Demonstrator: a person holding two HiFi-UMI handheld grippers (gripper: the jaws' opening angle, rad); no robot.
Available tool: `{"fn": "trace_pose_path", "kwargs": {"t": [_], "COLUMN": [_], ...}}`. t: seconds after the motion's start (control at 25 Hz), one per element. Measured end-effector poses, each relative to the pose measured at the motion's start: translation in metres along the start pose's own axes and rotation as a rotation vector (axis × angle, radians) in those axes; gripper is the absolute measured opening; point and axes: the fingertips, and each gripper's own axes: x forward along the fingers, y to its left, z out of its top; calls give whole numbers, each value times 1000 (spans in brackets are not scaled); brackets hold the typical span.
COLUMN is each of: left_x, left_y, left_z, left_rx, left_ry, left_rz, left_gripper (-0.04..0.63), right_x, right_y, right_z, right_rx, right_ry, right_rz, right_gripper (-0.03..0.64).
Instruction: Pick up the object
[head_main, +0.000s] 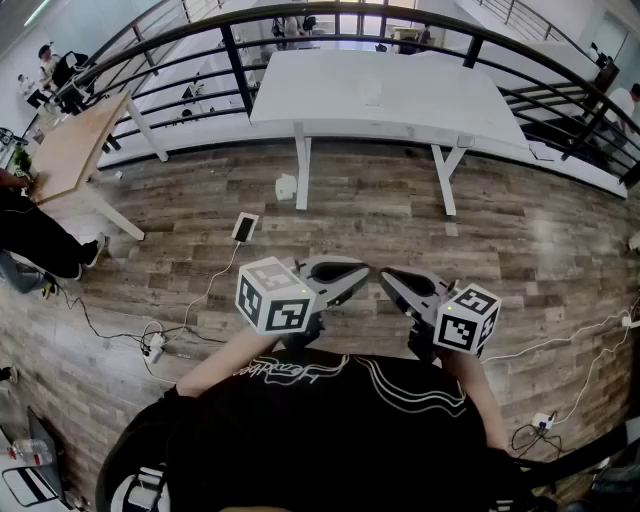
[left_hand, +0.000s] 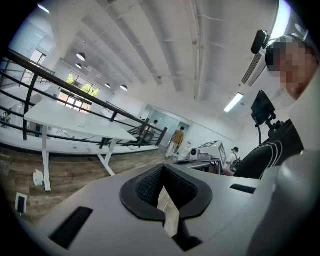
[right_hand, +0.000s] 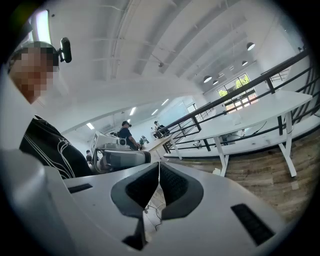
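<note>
The left tongs (head_main: 363, 271) are pressing together at the tips, with nothing between them. Their black pads (left_hand: 146, 186) are touching at the far end. The right tongs (head_main: 384, 274) are pressing together too, and they are holding nothing. The two tips are pointing at each other, just beside one another, close in front of the person's black shirt (head_main: 330, 430).

Past the tongs the wood floor (head_main: 420, 215) is showing. A phone (head_main: 244, 228) is lying on the floor to the left. A cable (head_main: 212, 285) is running from it toward the near left. A small white thing (head_main: 286, 187) is sitting on the floor by a leg of the white tabletop (head_main: 420, 100), which is standing farther away. Behind it a dark rail (head_main: 237, 70) is curving across. A wood tabletop (head_main: 70, 150) is standing at the far left.

I cannot tell which thing is the one to pick up. The tongs are hanging well apart from all of these things.
</note>
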Motion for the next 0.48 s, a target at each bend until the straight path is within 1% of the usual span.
{"fn": "trace_pose_path", "kwargs": {"t": [0.36, 0.48], "left_x": [2, -3], "left_y": [6, 7], "left_z": [-1, -4], "left_rx": [-10, -13], "left_ry": [-1, -2], "left_rz": [-13, -14], "left_gripper": [8, 8], "right_x": [4, 8], "right_y": [-6, -5], "right_z": [-2, -2], "right_rx": [2, 32], "right_ry": [4, -10], "right_rz": [-6, -7], "right_gripper": [17, 17]}}
